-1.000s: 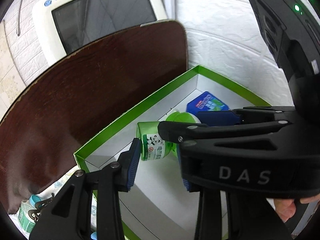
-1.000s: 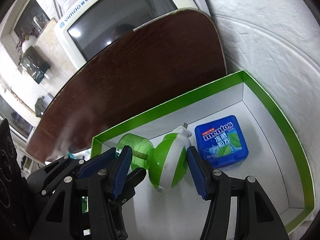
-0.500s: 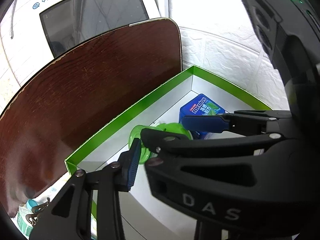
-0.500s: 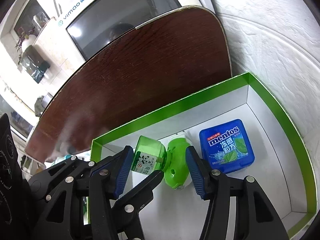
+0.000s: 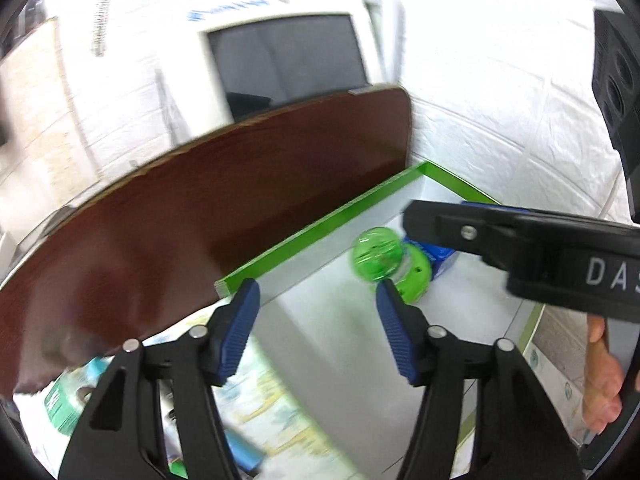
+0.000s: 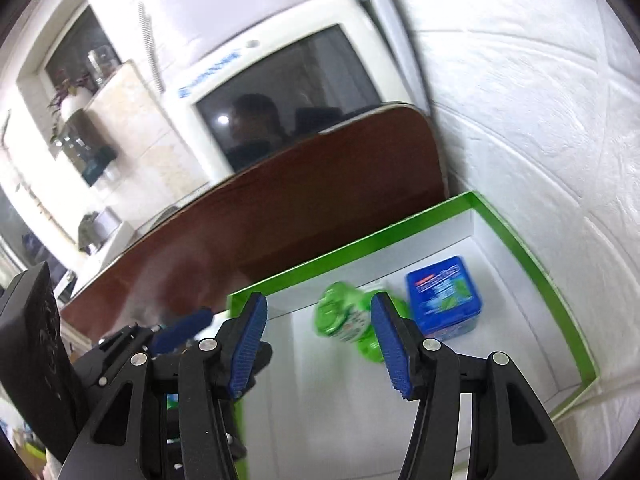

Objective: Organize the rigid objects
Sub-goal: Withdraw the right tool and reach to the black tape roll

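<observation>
My left gripper [image 5: 316,320] has just been opening, and its jaws now stand apart with nothing between them; the blue pads [image 5: 240,332] frame bare white floor of the box. The right gripper [image 6: 320,344] is likewise released, jaws apart and gripping nothing, though from its own camera the right-hand pad overlaps the green bottle [image 6: 344,316] that lies beyond it. That bottle [image 5: 376,254] lies on its side on the floor of the green-rimmed box [image 6: 360,240], toward the far wall, its clear green end toward the left and its rounder green-and-white end toward the right. Just beside it on the right, touching or nearly so, sits the blue mint box [image 6: 442,296], flat on the box floor near the far right corner. In the left camera the right gripper [image 5: 520,240] crosses the upper right of the view above the mint box [image 5: 440,258], and a hand [image 5: 604,380] holds it at the right edge. Behind the box a dark brown board [image 5: 200,208] stands on edge, and past it a white appliance [image 6: 280,92] with a dark window. The wall [image 6: 540,120] on the right is white and textured. Near left, outside the box, some packets lie on the surface, too blurred to name.
</observation>
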Action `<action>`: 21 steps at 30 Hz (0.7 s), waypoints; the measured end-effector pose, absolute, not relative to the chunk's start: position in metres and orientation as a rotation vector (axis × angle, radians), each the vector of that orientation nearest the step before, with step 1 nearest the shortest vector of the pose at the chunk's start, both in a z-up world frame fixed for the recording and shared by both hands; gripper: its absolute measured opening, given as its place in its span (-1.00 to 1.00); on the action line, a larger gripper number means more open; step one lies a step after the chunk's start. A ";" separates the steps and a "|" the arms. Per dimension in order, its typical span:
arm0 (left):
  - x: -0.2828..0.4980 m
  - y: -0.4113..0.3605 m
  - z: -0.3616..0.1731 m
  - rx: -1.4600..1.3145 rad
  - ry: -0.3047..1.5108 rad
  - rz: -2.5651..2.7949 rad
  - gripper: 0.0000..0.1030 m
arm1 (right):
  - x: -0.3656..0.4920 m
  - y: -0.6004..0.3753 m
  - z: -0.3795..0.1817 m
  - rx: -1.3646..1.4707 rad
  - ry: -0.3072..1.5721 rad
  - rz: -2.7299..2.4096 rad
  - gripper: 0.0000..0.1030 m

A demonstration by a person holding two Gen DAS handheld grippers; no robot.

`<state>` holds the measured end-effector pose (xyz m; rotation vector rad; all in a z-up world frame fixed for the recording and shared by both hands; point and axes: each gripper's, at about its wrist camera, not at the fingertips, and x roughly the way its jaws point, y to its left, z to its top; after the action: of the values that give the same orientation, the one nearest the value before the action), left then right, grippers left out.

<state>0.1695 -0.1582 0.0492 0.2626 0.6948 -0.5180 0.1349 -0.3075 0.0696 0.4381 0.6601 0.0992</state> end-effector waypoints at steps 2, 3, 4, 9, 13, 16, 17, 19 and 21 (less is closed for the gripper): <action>0.163 -0.140 0.056 0.250 0.680 -0.483 0.18 | 0.133 -0.292 0.074 0.423 0.660 0.120 0.11; 0.161 -0.130 0.058 0.237 0.676 -0.471 0.18 | 0.131 -0.286 0.075 0.415 0.660 0.133 0.11; 0.157 -0.119 0.061 0.222 0.671 -0.456 0.19 | 0.130 -0.278 0.077 0.407 0.660 0.146 0.11; 0.144 -0.071 0.074 0.184 0.633 -0.361 0.27 | 0.122 -0.238 0.087 0.369 0.655 0.208 0.11; 0.131 -0.023 0.082 0.138 0.594 -0.288 0.41 | 0.115 -0.203 0.093 0.327 0.658 0.267 0.11; 0.123 0.007 0.083 0.114 0.581 -0.232 0.41 | 0.111 -0.176 0.097 0.291 0.668 0.303 0.11; 0.121 0.018 0.083 0.106 0.579 -0.216 0.41 | 0.109 -0.167 0.097 0.280 0.674 0.315 0.11; 0.114 0.041 0.081 0.091 0.579 -0.177 0.42 | 0.108 -0.149 0.098 0.260 0.688 0.339 0.11; 0.107 0.065 0.079 0.079 0.581 -0.142 0.43 | 0.106 -0.132 0.096 0.243 0.703 0.358 0.11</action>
<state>0.1071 0.0648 0.0789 0.0792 0.5808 -0.1421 0.1060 -0.1316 0.0957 0.2427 0.7029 0.3581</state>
